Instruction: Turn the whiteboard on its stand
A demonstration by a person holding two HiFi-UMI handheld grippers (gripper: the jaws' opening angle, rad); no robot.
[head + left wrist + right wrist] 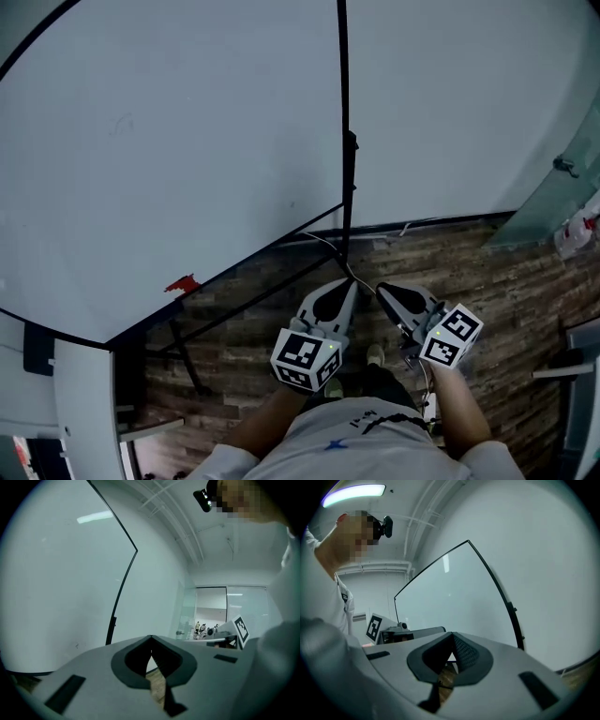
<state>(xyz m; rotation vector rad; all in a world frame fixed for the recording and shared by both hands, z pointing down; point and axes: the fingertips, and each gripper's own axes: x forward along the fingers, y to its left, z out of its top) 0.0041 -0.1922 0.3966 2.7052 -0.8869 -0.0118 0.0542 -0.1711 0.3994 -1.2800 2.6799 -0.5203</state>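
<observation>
One whiteboard (169,141) fills the upper left of the head view, ahead of the person and to their left. Its surface is pale, blank and slightly glossy, edged all round by a thin black frame. One frame edge runs straight down the middle of that view and carries a small black bracket. A single small red piece (183,283) sits on the lower edge. Black bars of the stand (253,300) cross beneath it, above a wood-plank floor (506,281). A plain pale wall (450,103) lies behind, to the right.

There are two claws, held low and side by side near the person's body, well apart from the board. The left claw (345,289) is closed with nothing in it, its tips meeting. The right claw (384,292) is likewise closed and empty. Each carries one cube with black-and-white square markers.
</observation>
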